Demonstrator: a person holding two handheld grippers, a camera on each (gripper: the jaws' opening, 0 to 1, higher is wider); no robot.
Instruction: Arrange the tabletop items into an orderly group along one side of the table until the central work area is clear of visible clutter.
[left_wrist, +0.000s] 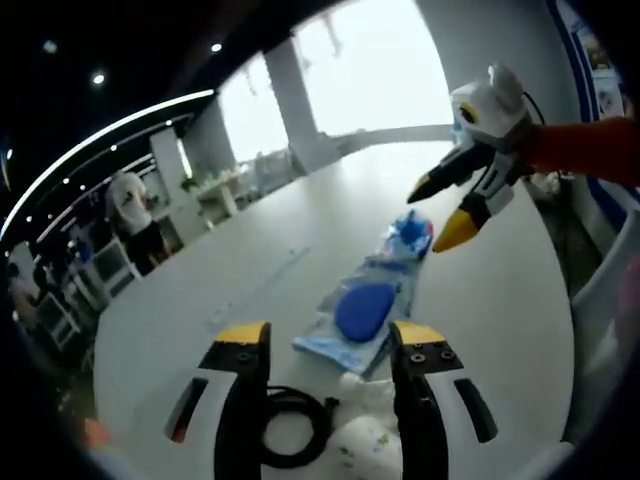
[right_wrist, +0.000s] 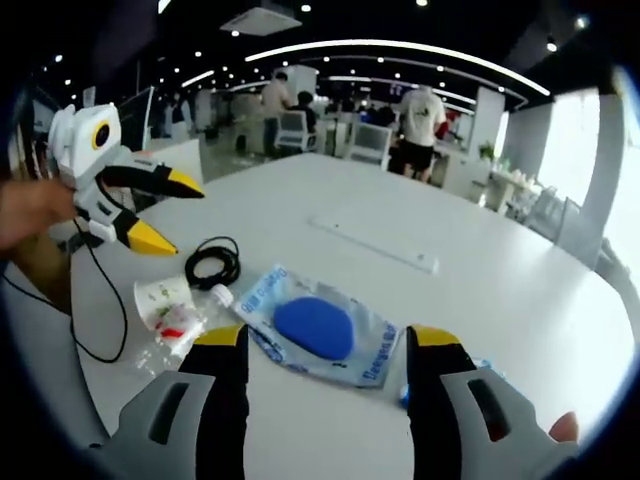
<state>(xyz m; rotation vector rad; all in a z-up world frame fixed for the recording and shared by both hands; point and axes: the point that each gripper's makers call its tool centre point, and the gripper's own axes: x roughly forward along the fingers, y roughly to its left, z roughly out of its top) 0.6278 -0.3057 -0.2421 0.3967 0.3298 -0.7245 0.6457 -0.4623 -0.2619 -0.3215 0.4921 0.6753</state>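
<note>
Hovering, both grippers apart, empty: left gripper (left_wrist: 330, 345) | right gripper (right_wrist: 325, 345) | blue-disc pouch (right_wrist: 318, 336) print unreadable | cable coil (right_wrist: 212, 265)

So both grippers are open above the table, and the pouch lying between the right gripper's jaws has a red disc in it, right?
Not quite: the disc is blue, not red. The right gripper view shows the clear pouch lying flat on the white table with a blue disc inside. The rest holds: the right gripper and the left gripper are both open above the table.
</note>
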